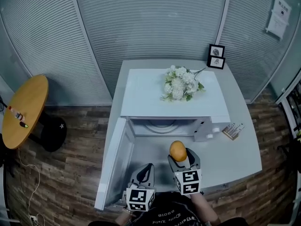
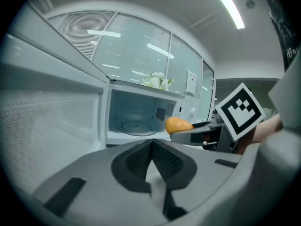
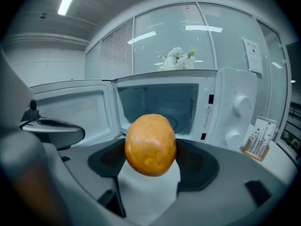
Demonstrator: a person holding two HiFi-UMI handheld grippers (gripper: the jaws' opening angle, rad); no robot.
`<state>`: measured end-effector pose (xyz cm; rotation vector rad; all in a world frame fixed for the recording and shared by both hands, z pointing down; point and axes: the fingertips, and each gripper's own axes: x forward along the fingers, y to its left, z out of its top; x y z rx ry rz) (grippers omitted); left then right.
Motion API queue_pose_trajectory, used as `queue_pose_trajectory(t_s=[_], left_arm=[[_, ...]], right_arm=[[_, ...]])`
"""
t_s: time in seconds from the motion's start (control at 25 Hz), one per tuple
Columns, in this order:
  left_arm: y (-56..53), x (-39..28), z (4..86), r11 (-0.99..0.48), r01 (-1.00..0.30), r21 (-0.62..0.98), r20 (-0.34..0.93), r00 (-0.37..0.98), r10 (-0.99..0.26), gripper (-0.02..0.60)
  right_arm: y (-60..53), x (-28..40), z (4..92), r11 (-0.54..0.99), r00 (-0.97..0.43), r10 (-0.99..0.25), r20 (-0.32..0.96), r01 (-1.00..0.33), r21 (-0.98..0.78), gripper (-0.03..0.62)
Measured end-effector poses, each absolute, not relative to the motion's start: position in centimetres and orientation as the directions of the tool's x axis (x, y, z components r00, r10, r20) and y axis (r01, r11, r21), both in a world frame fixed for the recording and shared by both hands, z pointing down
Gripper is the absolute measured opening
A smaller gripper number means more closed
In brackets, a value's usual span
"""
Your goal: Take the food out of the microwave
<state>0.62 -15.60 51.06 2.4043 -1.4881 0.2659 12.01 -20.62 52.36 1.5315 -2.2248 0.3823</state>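
Right gripper (image 3: 150,166) is clamping the food (image 3: 150,145), a roundish orange-brown lump, maybe a roll or potato, can't tell which. The jaws are pinching it from both sides and its slightly longer axis is standing roughly upright between them. In the head view the food (image 1: 178,150) is sitting outside the cavity, just in front of the microwave (image 1: 141,93) opening and above the table (image 1: 244,149), w/ the right gripper (image 1: 181,160) pointing at the oven. The glass turntable (image 1: 162,125) inside is looking bare.

Left gripper (image 2: 151,147) is holding nothing, jaws pressed together. It's hanging just left of the right one, btwn it and the open door (image 1: 115,164).

Imo the food is already out, so what's left is setting it down. The door is blocking the left side, so the bare tabletop to the right is prob the spot, and the right gripper is the nearer one anyway.
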Motion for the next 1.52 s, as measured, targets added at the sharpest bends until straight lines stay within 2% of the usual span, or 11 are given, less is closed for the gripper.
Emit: queue_pose_trajectory(t_s=[0.52, 0.8, 1.52], left_arm=[[-15.0, 2.2, 51.3, -0.482, -0.868, 0.119, 0.317, 0.493, -0.810, 0.006], [-14.8, 2.0, 52.0, -0.471, -0.873, 0.130, 0.328, 0.486, -0.810, 0.006], [-13.9, 1.3, 52.7, -0.450, -0.881, 0.148, 0.349, 0.472, -0.810, 0.006]], right_arm=[[-16.9, 13.3, 52.2, 0.303, -0.266, -0.851, 0.452, -0.953, 0.009, 0.327], [-15.2, 14.2, 53.0, 0.250, -0.221, -0.863, 0.455, -0.968, 0.005, 0.327], [-13.7, 13.9, 53.9, 0.251, -0.222, -0.845, 0.486, -0.968, -0.005, 0.325]])
